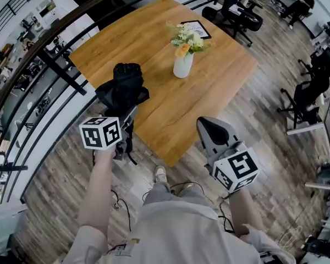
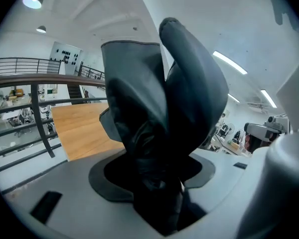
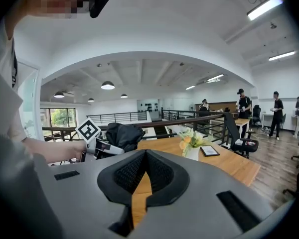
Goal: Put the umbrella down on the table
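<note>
Left hand-held gripper is clenched on the umbrella, its 2 jaws pinching the lower end of the folded bundle while the bulk rises in front of its camera. In the head view the umbrella hangs in the air at the worktop's near-left edge, not yet resting on the wood. The right hand-held gripper has its jaw tips together on nothing and hovers off the near-right edge.

Placement looks like the risky part. Released this close to the edge, the bundle could roll or tip off onto the floor, since it is rounded and top-heavy above the grasp. The grip sits on soft cloth, so the folds may slide between the pads if the bundle is tilted quickly. Carried too far toward the middle, it could clip the vase of flowers and knock it over; the small framed picture by the far-right edge is well apart and less exposed.

The umbrella is black, matte fabric, gathered into loose, bulging pleats with 1 rounded lobe on top. The worktop is smooth, pale wood with straight edges and fine seams. The vase is white, glossy and narrow-waisted, and the jaw pads are dark with a ribbed, mesh-like face.
</note>
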The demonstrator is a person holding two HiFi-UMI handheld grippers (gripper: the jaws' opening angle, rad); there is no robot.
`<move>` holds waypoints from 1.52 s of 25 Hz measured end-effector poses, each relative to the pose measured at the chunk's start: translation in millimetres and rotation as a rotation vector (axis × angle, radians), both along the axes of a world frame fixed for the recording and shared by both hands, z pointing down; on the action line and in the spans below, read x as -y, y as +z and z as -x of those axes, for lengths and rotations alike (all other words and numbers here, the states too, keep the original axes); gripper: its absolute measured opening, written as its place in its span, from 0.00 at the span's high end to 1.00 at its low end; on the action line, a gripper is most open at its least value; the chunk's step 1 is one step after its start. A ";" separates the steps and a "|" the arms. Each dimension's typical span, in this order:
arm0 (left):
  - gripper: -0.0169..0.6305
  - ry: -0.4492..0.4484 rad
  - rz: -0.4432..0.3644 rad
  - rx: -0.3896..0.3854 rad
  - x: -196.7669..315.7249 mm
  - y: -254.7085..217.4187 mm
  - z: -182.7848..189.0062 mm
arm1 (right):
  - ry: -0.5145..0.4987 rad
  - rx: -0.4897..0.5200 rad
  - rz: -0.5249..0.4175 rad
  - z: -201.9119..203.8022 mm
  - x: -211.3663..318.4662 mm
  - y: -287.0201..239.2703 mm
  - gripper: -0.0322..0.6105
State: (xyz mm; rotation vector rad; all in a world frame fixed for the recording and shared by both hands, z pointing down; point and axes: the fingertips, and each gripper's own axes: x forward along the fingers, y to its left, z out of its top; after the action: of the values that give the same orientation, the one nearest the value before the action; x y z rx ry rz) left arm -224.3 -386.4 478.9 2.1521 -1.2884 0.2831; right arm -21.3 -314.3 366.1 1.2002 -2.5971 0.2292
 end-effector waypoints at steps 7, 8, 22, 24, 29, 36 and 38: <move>0.58 0.006 0.127 0.056 34.7 61.8 -13.0 | 0.004 0.013 0.078 -13.2 27.7 34.3 0.91; 0.58 0.011 0.147 0.067 43.0 73.2 -16.0 | 0.002 0.012 0.095 -15.0 34.4 41.4 0.91; 0.58 0.013 0.371 0.147 64.8 216.5 -33.3 | 0.004 -0.015 0.259 -24.7 51.5 136.2 0.91; 0.58 0.010 0.392 0.150 65.5 228.9 -35.3 | 0.005 -0.019 0.280 -27.2 48.4 146.0 0.91; 0.57 -0.011 0.439 0.144 73.0 252.1 -39.3 | 0.007 -0.026 0.321 -32.9 39.7 163.9 0.91; 0.56 -0.072 0.478 0.122 67.0 264.7 -44.4 | 0.035 -0.033 0.317 -54.0 35.9 161.3 0.91; 0.56 -0.082 0.468 0.133 67.5 258.3 -44.4 | 0.043 -0.031 0.305 -59.8 37.2 156.2 0.91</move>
State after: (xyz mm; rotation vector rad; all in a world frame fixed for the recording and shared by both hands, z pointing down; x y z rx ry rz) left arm -179.9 -453.8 737.2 1.7035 -1.2330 0.6353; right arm 38.5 -351.5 522.3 1.1383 -2.4008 0.5871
